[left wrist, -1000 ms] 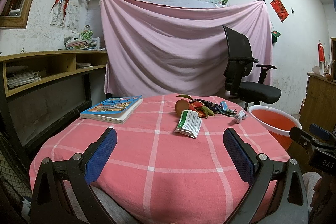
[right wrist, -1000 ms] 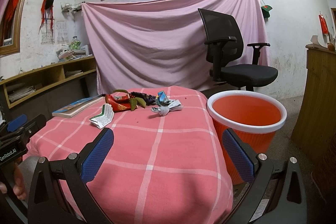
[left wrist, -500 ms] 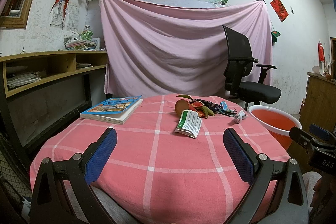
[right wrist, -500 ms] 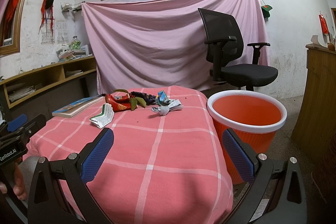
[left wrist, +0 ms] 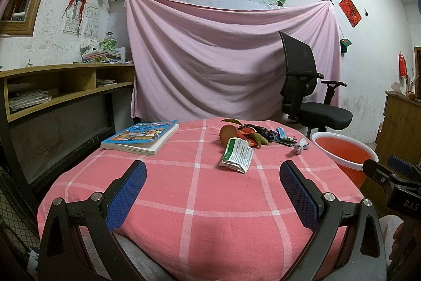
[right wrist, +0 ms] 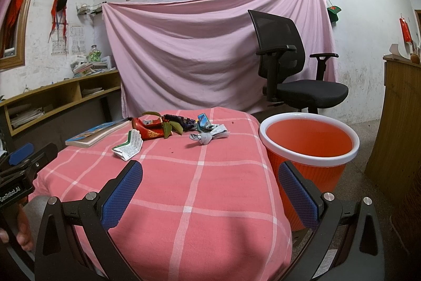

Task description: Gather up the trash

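Observation:
Trash lies in a cluster at the far side of the pink checked table (left wrist: 200,191): a green-and-white packet (left wrist: 236,155) (right wrist: 128,146), a red wrapper with green leaves (left wrist: 238,133) (right wrist: 150,128), a dark wrapper (right wrist: 181,121), a blue wrapper (right wrist: 203,120) and a crumpled grey-white scrap (left wrist: 300,146) (right wrist: 210,135). An orange bucket with a white rim (right wrist: 309,146) (left wrist: 342,153) stands on the floor right of the table. My left gripper (left wrist: 210,183) and right gripper (right wrist: 210,182) hover open and empty over the near edge, well short of the trash.
A blue-covered book (left wrist: 140,137) lies at the table's far left. A black office chair (right wrist: 292,70) stands behind the bucket before a pink sheet (left wrist: 223,65). Wooden shelves (left wrist: 52,86) run along the left wall; a wooden cabinet (right wrist: 397,117) stands at right.

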Demonstrator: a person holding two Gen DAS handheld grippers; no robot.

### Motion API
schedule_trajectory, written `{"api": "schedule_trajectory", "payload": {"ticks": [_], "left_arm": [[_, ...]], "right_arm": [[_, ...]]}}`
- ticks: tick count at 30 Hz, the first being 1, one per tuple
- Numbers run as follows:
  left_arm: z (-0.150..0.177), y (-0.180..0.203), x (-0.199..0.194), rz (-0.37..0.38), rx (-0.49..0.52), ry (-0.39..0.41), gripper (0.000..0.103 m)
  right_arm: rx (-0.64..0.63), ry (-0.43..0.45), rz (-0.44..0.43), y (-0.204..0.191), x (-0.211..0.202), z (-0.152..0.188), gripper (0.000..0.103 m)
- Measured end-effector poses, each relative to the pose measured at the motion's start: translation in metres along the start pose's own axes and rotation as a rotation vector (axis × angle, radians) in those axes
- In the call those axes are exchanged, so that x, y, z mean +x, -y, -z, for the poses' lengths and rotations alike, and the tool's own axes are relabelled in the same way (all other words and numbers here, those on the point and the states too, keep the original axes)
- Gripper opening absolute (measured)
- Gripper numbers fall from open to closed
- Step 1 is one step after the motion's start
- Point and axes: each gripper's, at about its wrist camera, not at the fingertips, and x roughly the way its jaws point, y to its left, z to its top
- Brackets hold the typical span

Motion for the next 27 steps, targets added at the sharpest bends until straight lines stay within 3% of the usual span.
{"api": "schedule_trajectory", "payload": {"ticks": [27], "left_arm": [[-0.0004, 0.0005, 0.0011, -0.010, -0.010, 0.021, 0.099]], "right_arm": [[-0.017, 0.011, -0.005, -0.0046, -0.0002, -0.0019, 0.103]]}}
